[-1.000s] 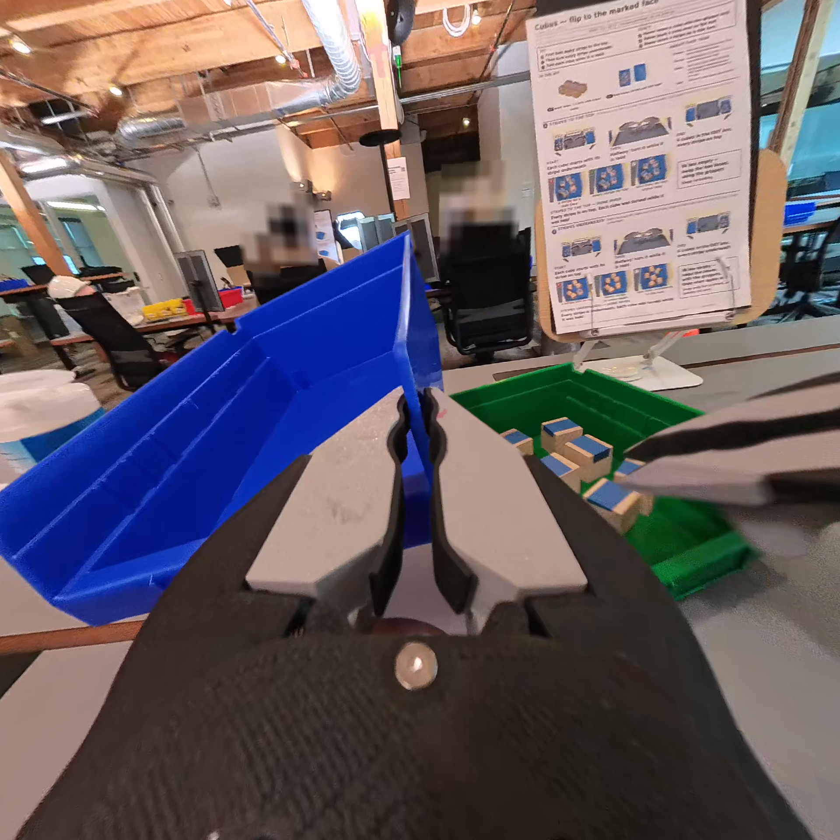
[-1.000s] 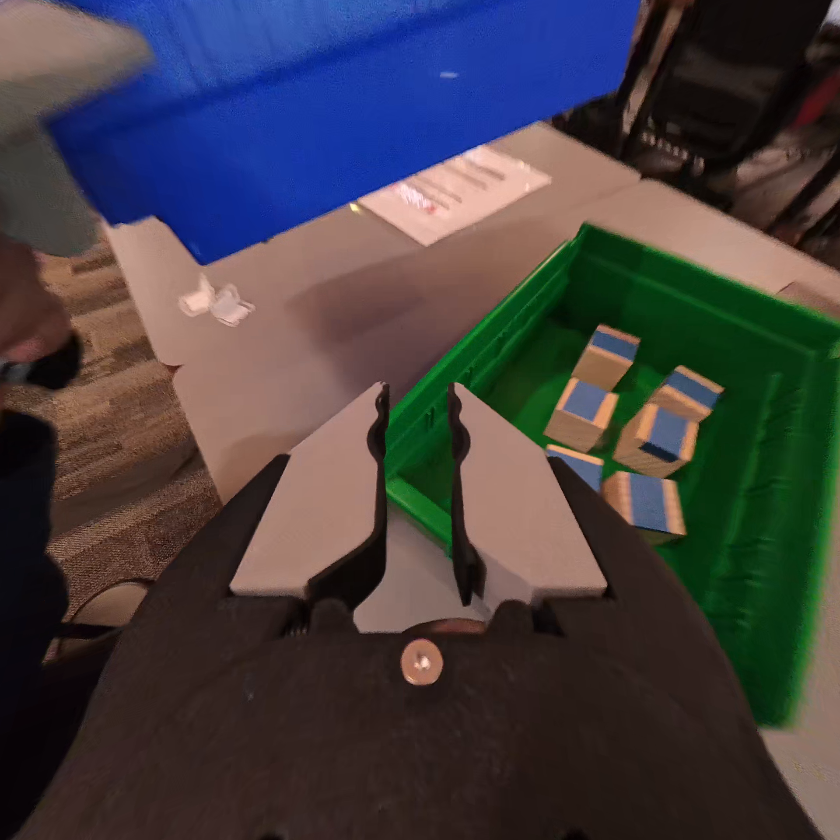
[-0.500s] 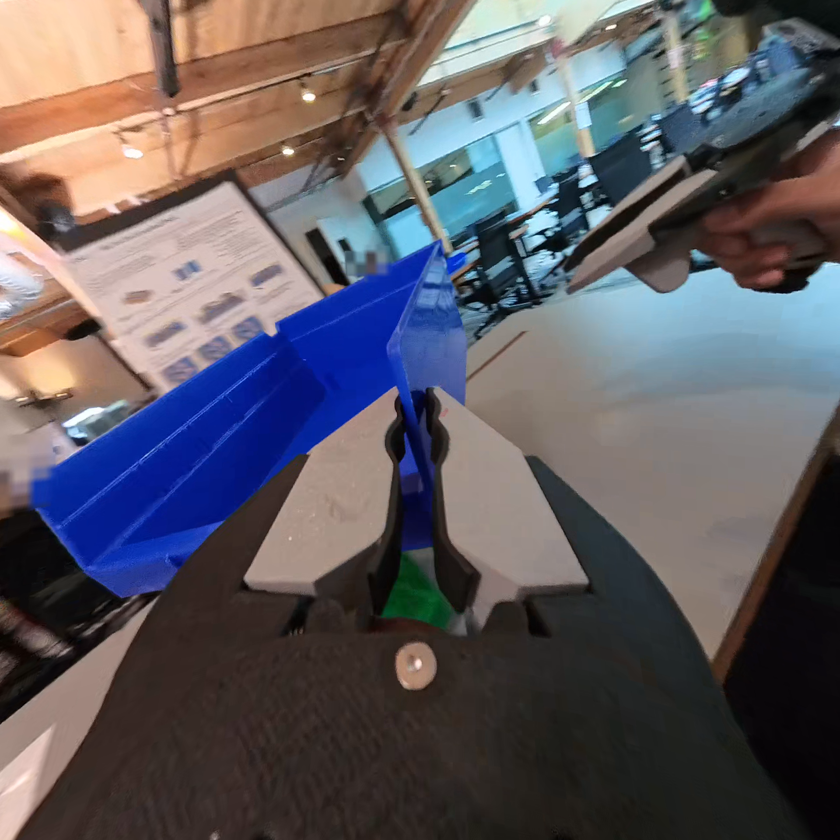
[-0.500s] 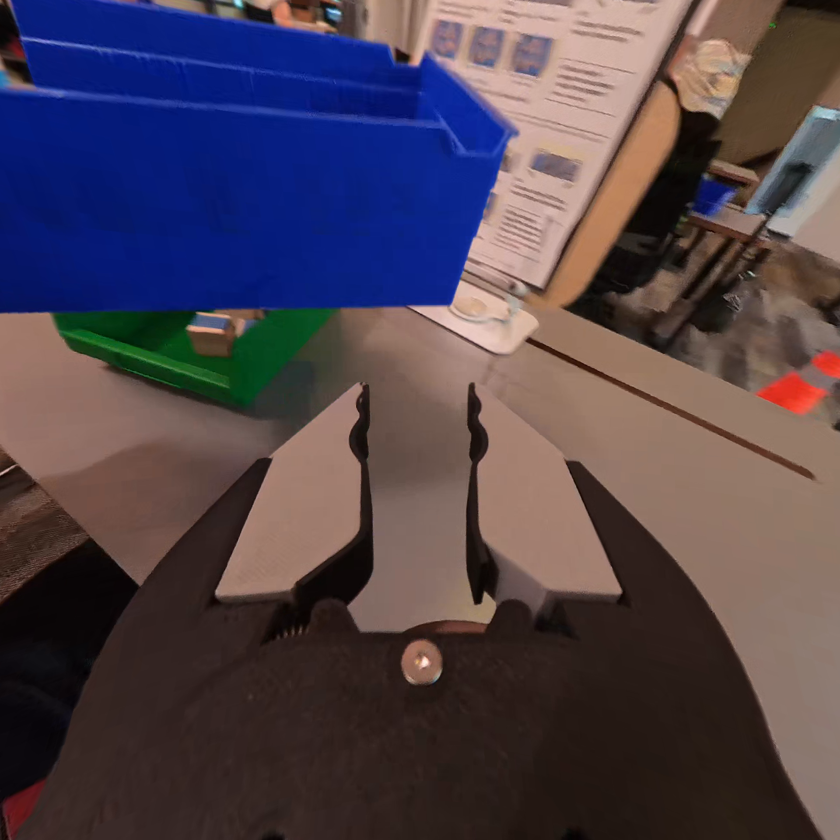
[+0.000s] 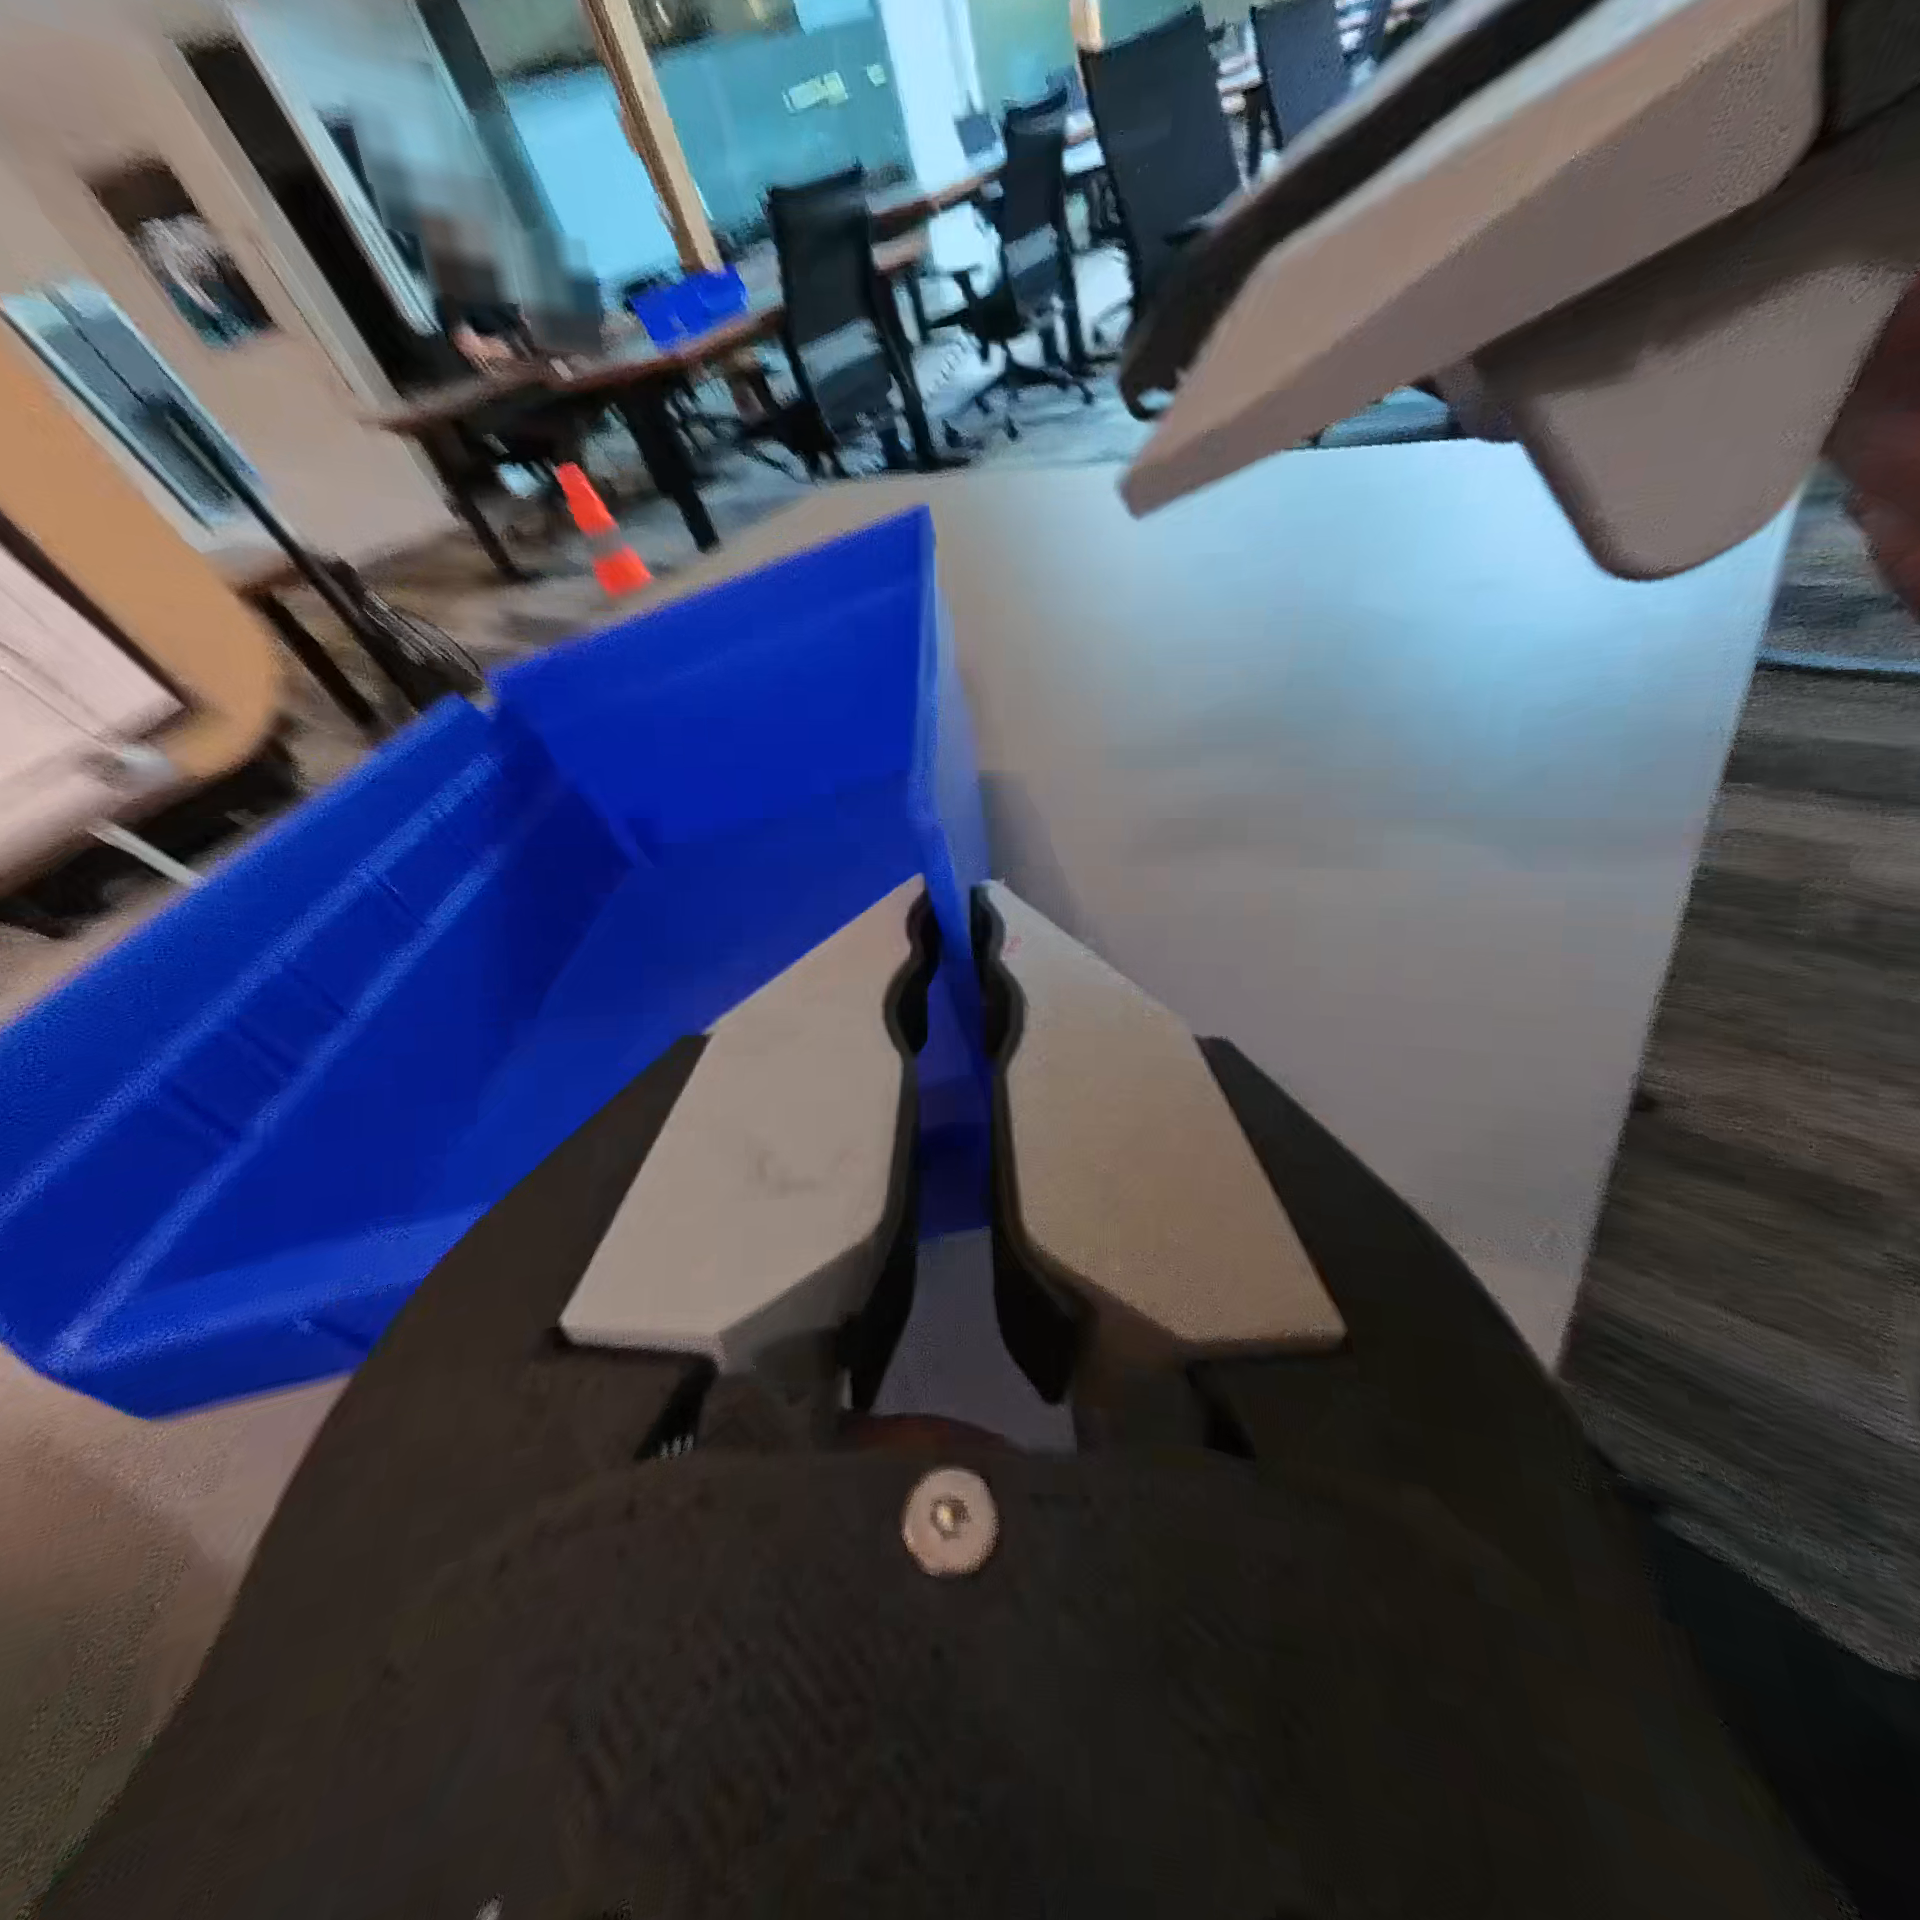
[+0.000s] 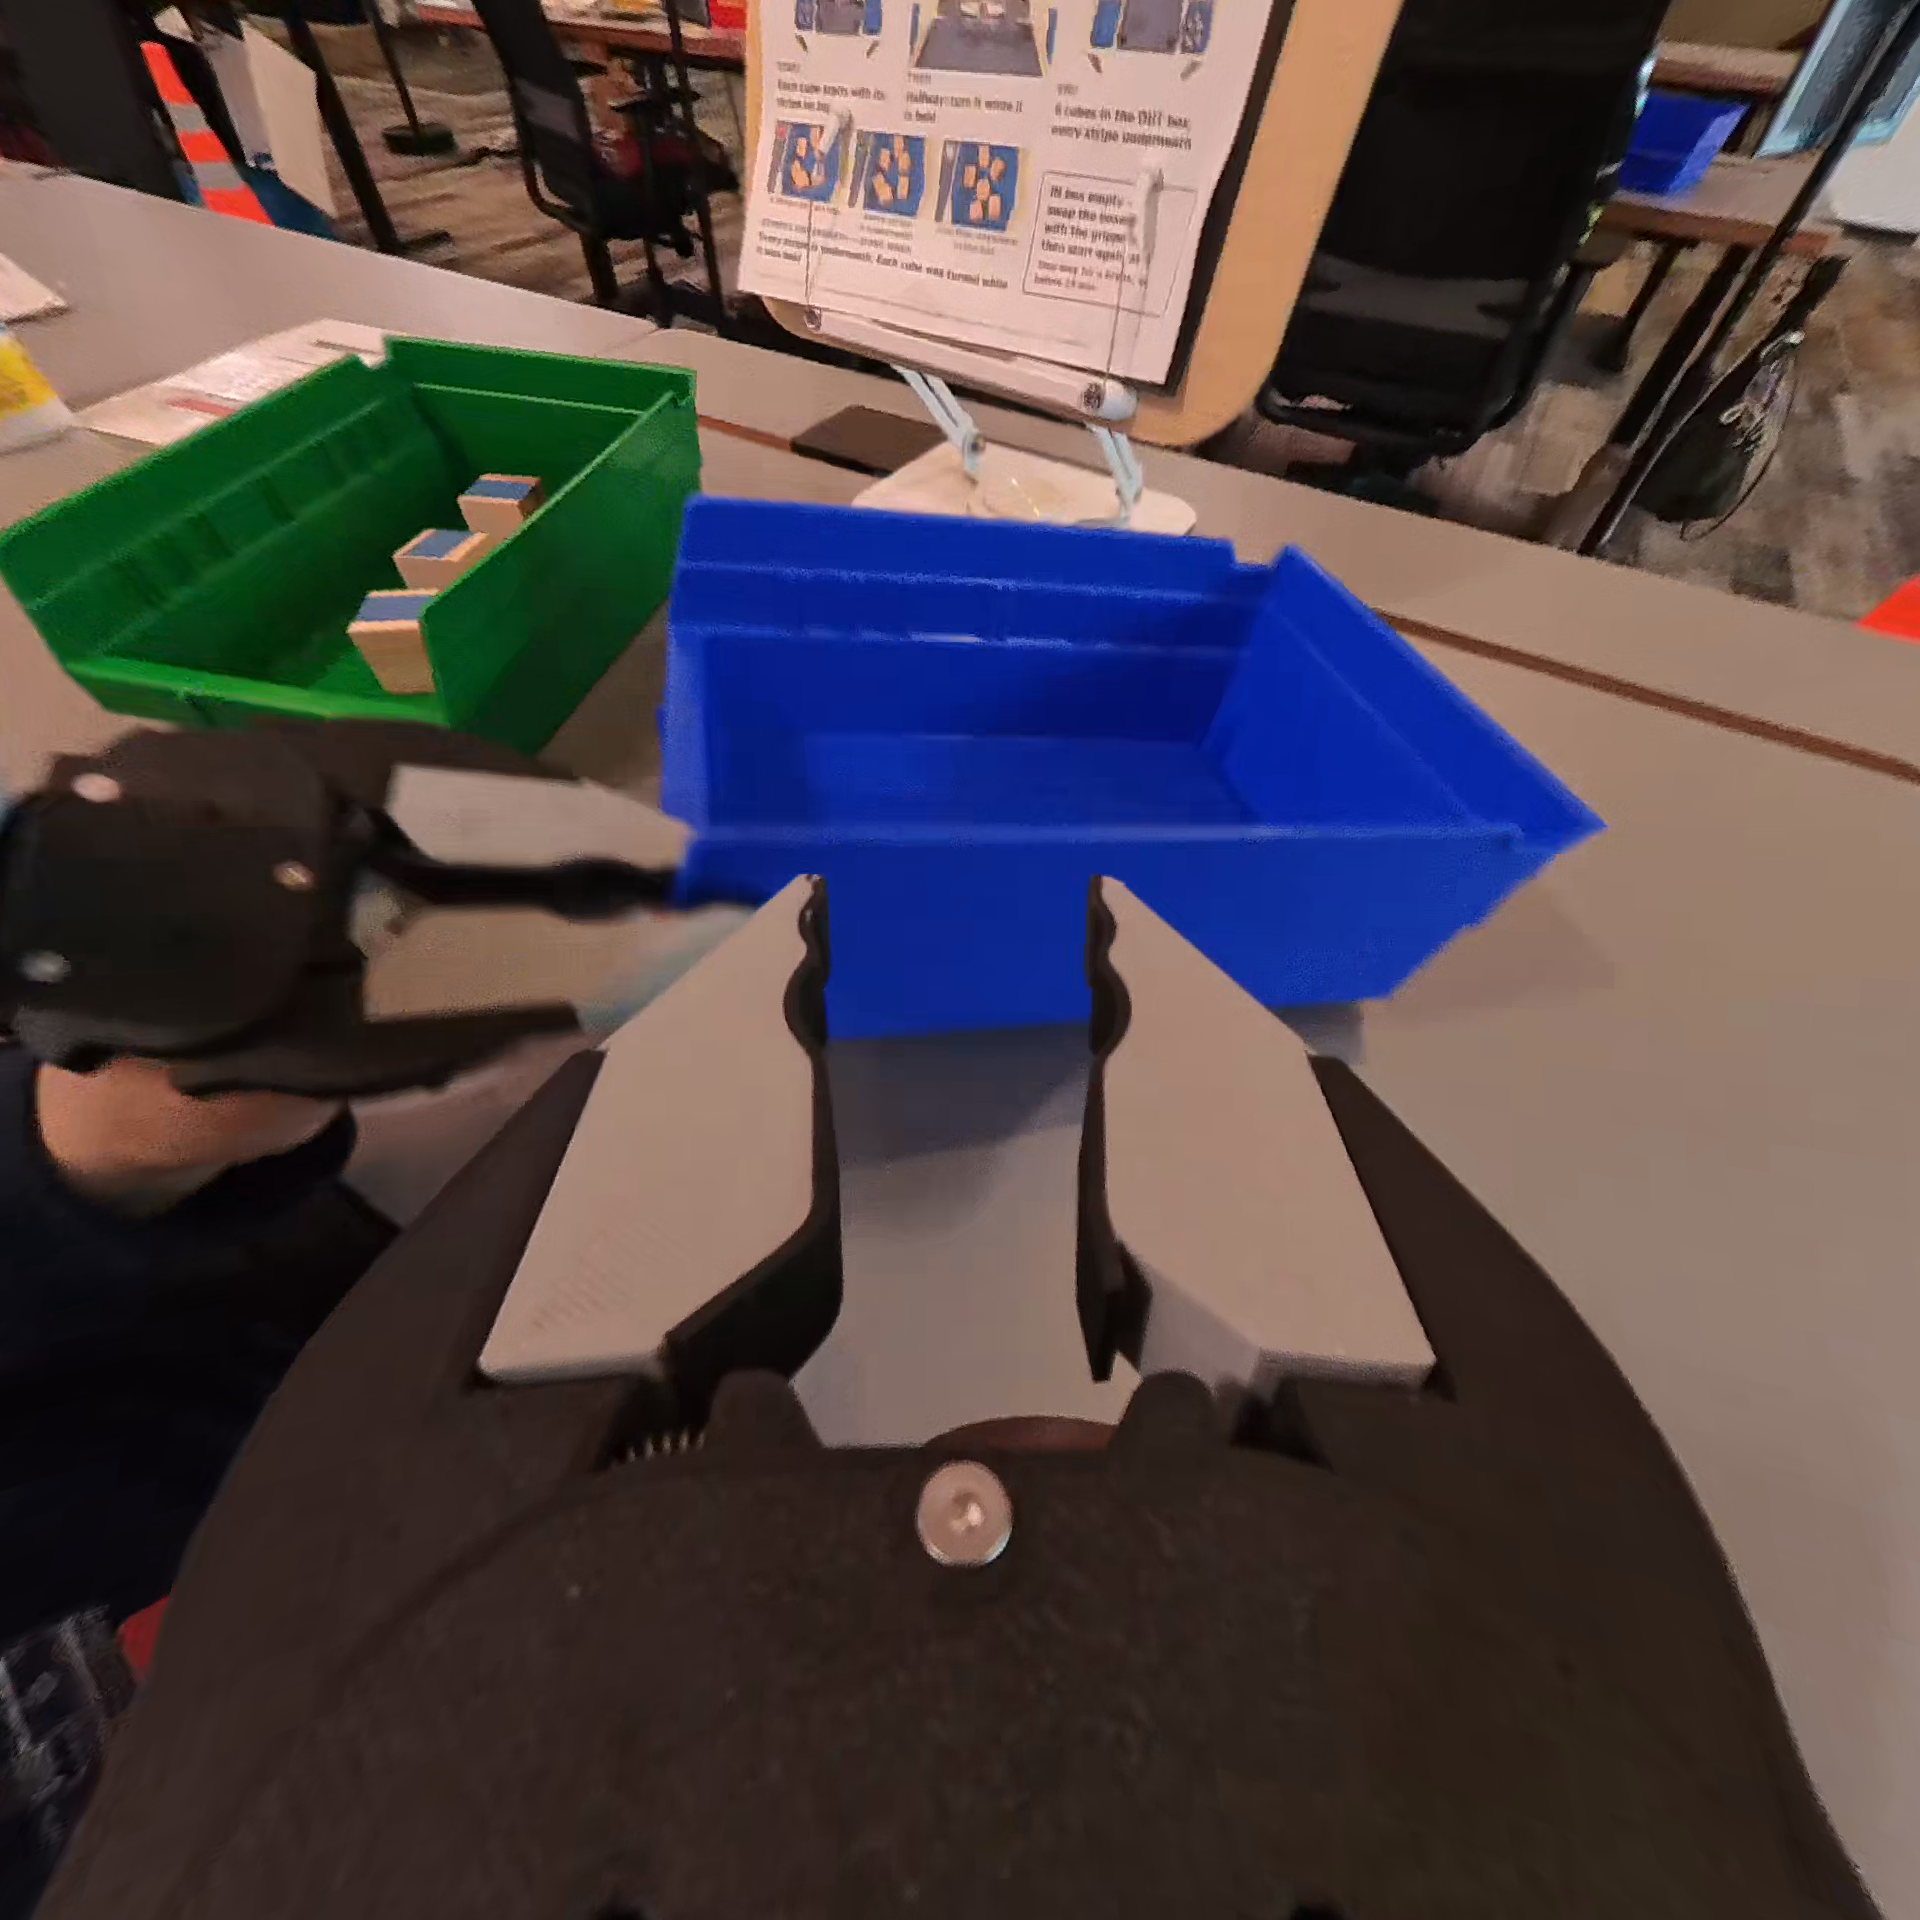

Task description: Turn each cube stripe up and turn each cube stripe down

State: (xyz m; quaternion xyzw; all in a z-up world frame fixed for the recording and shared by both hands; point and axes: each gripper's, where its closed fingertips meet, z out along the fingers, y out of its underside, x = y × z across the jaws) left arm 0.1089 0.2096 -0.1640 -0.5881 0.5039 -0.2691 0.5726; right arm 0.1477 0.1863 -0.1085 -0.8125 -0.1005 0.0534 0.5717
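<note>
Three cubes (image 6: pixel 426 558), stripes seemingly up, show only in the right wrist view, inside the green bin (image 6: pixel 582 582). Left hand-held gripper (image 5: pixel 951 914) pinches the blue bin's (image 6: pixel 1091 727) wall; right hand-held gripper (image 6: pixel 951 899) hangs spread above the tabletop (image 6: pixel 1662 1143).

The left wrist view sits low and very close behind the wall of the blue plastic bin (image 5: pixel 665 831), facing along the grey tabletop (image 5: pixel 1351 831) toward distant office chairs. The right wrist view hangs higher, looking down and forward, blue bin mid-frame, green plastic bin (image 6: pixel 582 582) upper left. Both views share the blue bin and tabletop; each catches the other gripper at its edge.
</note>
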